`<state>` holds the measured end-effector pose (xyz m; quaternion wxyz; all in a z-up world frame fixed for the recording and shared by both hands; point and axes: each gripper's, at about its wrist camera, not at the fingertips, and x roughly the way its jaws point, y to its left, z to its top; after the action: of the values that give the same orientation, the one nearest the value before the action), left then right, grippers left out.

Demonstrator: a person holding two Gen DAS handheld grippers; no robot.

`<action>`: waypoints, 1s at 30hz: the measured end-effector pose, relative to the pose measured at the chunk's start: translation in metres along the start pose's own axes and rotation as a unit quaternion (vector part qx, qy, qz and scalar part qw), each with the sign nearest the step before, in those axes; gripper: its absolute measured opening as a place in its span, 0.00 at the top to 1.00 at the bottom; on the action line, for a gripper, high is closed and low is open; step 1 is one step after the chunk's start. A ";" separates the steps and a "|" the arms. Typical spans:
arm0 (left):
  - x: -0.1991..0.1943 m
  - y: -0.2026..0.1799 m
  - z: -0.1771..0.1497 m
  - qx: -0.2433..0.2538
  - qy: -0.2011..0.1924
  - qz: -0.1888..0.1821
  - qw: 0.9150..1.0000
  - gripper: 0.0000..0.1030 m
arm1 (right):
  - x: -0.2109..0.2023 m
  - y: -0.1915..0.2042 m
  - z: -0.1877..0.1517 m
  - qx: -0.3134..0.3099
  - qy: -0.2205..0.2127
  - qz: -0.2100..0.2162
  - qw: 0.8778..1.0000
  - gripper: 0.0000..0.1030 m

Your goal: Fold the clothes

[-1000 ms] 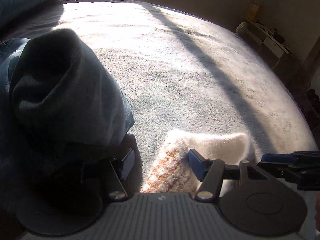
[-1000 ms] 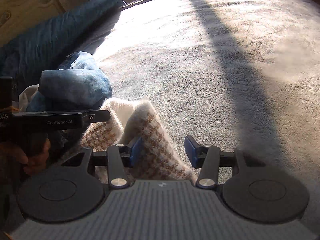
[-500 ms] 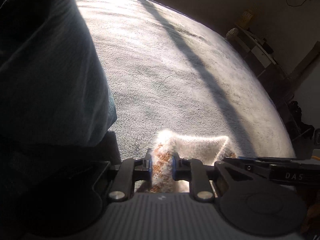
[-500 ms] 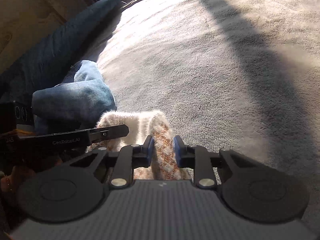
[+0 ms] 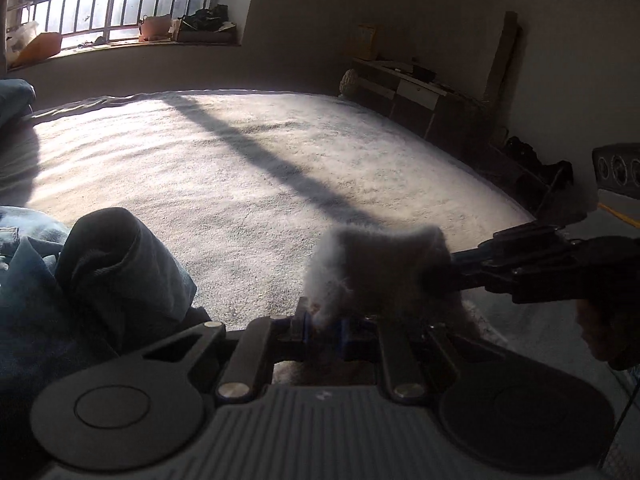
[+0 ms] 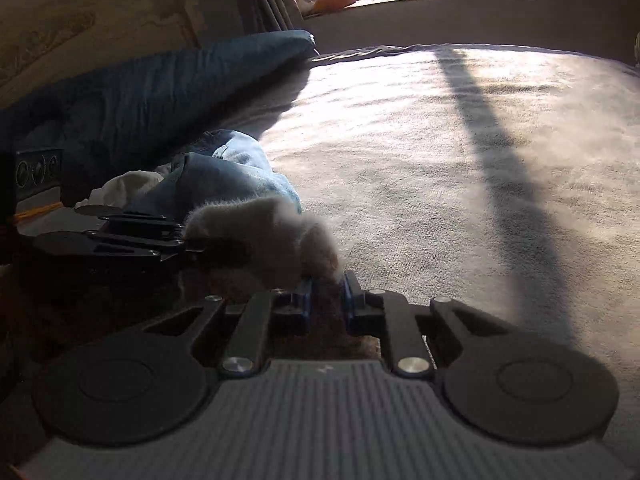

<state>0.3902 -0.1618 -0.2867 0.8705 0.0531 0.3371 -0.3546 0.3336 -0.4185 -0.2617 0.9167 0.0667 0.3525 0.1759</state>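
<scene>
My left gripper (image 5: 325,325) and right gripper (image 6: 327,294) each pinch the fuzzy garment (image 5: 376,264), stretched crosswise between them; no readable writing.

Both tongs same build: left gripper (image 5: 324,330) and right gripper (image 6: 326,304) have black link arms, blue pads at the tips, and a silver screw head on each arm near the base. A round black disc sits either side of the arms. Grey ribbed housing behind them, with a small pale mark at its front edge.
</scene>
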 end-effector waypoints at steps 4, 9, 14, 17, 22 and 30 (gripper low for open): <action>-0.024 -0.038 -0.019 0.122 0.000 0.011 0.992 0.86 | -0.024 0.035 -0.017 -0.096 -0.003 -0.026 0.995 0.87; -0.030 -0.080 -0.054 0.252 0.008 0.029 0.967 0.84 | -0.041 0.090 -0.065 -0.297 0.001 -0.090 0.950 0.87; -0.013 -0.103 -0.099 0.322 0.065 0.041 0.944 0.70 | -0.035 0.129 -0.141 -0.525 0.021 -0.150 0.837 0.85; -0.009 -0.109 -0.116 0.327 0.088 0.040 0.940 0.69 | -0.028 0.135 -0.185 -0.621 0.051 -0.161 0.766 0.78; -0.036 -0.095 -0.107 0.256 0.101 0.014 0.961 0.64 | -0.050 0.138 -0.202 -0.638 0.058 -0.159 0.751 0.73; -0.060 -0.038 -0.046 0.090 0.037 0.060 0.993 0.64 | -0.102 0.139 -0.129 -0.519 -0.037 -0.207 0.828 0.73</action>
<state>0.3088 -0.1398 -0.2786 0.8687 0.1643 0.3321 -0.3289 0.1387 -0.3274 -0.2596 0.8435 -0.4872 0.1800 0.1367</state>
